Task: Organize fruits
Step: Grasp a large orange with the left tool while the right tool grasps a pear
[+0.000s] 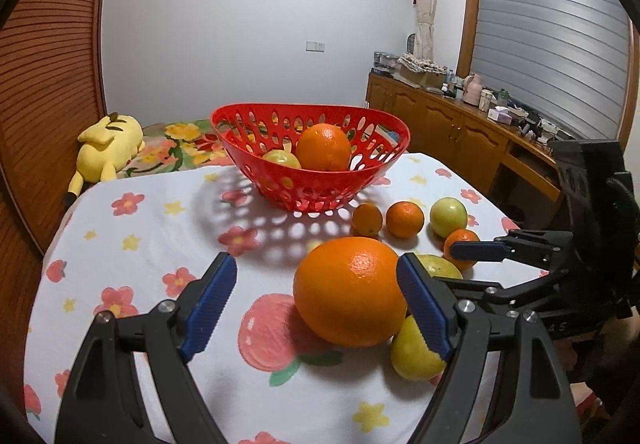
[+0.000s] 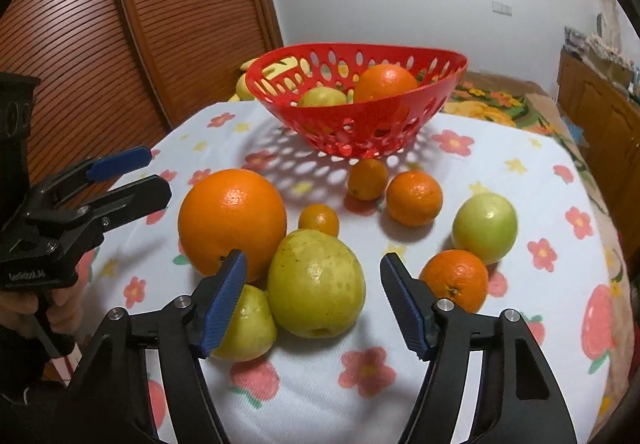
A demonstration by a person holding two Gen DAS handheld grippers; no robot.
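A red perforated basket [image 1: 312, 188] [image 2: 360, 128] stands at the table's far side and holds an orange [image 1: 323, 146] and a yellow-green fruit [image 1: 282, 158]. A big orange [image 1: 349, 296] [image 2: 232, 220] lies on the flowered cloth. My left gripper [image 1: 316, 304] is open around it, the right pad touching its side. My right gripper [image 2: 312, 300] is open around a large yellow-green fruit [image 2: 316, 282], not touching it. A smaller yellow fruit [image 2: 246, 324] [image 1: 414, 354] lies behind its left finger.
Small oranges [image 2: 414, 198] [image 2: 367, 179] [image 2: 319, 220] [image 2: 454, 280] and a green apple [image 2: 485, 227] lie loose between basket and grippers. A yellow plush toy [image 1: 108, 148] lies on the bed beyond the table. A wooden sideboard [image 1: 452, 128] stands at the right, a slatted wardrobe [image 2: 140, 24] at the left.
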